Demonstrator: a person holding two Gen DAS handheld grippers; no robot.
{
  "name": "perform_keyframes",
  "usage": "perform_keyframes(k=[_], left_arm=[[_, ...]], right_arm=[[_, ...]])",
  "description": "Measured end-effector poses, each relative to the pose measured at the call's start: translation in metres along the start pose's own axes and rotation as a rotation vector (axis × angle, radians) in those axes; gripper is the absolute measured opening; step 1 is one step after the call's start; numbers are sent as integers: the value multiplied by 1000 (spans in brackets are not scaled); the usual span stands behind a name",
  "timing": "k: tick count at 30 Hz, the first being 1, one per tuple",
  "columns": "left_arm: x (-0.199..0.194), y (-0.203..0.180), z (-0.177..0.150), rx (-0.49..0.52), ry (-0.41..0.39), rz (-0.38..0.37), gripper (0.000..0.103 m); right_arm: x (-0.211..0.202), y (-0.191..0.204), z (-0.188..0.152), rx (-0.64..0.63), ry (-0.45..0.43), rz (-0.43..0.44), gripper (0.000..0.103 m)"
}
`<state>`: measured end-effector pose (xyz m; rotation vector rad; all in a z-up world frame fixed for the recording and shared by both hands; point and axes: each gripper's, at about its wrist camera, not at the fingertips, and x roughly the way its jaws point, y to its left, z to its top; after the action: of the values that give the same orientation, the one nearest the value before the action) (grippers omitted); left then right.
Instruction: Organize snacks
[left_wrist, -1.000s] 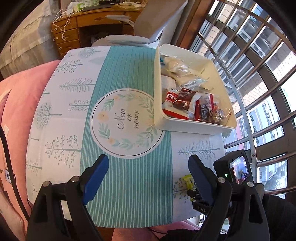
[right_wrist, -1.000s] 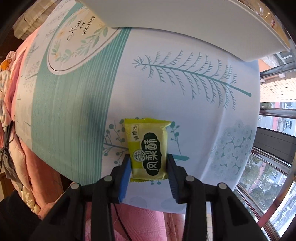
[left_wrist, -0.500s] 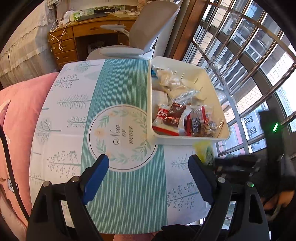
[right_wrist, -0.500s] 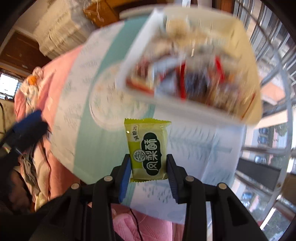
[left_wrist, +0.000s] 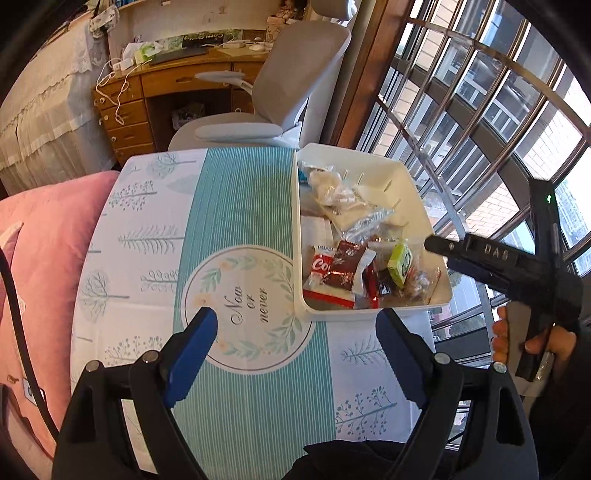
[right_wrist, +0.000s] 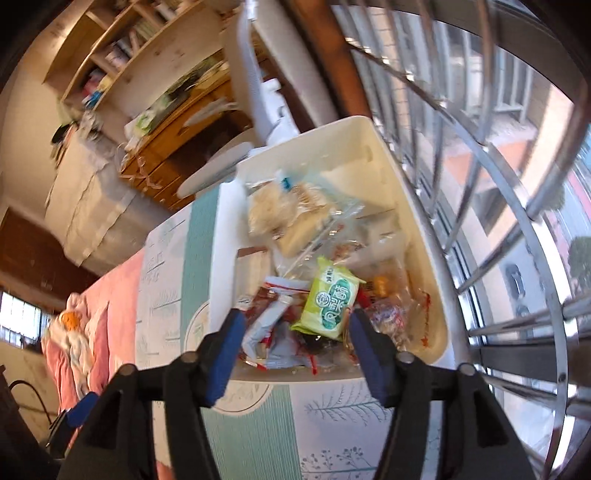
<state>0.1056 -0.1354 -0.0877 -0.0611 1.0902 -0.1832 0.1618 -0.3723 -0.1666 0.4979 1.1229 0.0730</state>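
Note:
A white bin (left_wrist: 404, 173) (right_wrist: 436, 258) holding several wrapped snacks stands on the table's right side by the window. A yellow-green snack packet (right_wrist: 330, 304) (left_wrist: 399, 263) lies loose on the pile inside it, free of any pad. My right gripper (right_wrist: 297, 326) hangs over the bin's near end, its jaws opening with nothing pressed between them; the left wrist view shows it as a black tool (left_wrist: 498, 266) held in a hand. My left gripper (left_wrist: 295, 328) hovers open above the tablecloth (left_wrist: 243, 236) in front of the bin, holding nothing.
A grey office chair (left_wrist: 280, 99) and a wooden desk (left_wrist: 147, 96) stand behind the table. Pink bedding (left_wrist: 40, 236) lies on the left. Barred windows (left_wrist: 480, 96) run close along the right of the bin.
The right gripper carried the yellow-green packet from the table's near edge up over the bin and let it go; it now lies among the snacks. The left gripper rose a little.

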Motion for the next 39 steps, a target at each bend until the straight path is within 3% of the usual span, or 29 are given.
perform_keyframes(k=[1, 3, 5, 14, 22, 24, 27, 34, 39], left_arm=[[-1, 1, 2, 6, -3, -1, 87], [-3, 2, 5, 20, -6, 2, 87], [-5, 5, 4, 38, -5, 4, 87], [-18, 24, -29, 119, 37, -53, 87], [-42, 59, -60, 30, 138, -36, 87], [-58, 60, -59, 3, 121, -26, 87], [-81, 55, -58, 8, 68, 49, 92], [-125, 40, -60, -5, -62, 150, 102], [-137, 34, -65, -26, -114, 208, 102]], right_arm=[[0, -2, -2, 2, 2, -10, 64], [3, -4, -7, 10, 19, -26, 78], [3, -8, -16, 17, 37, -50, 83], [-2, 10, -88, 33, 128, -63, 90], [-30, 56, -149, -60, 193, -63, 94], [-47, 70, -154, -119, 192, -53, 94], [-80, 90, -153, -200, 155, -50, 95], [-136, 109, -150, -242, 69, -64, 102], [-156, 116, -158, -278, -15, -91, 103]])
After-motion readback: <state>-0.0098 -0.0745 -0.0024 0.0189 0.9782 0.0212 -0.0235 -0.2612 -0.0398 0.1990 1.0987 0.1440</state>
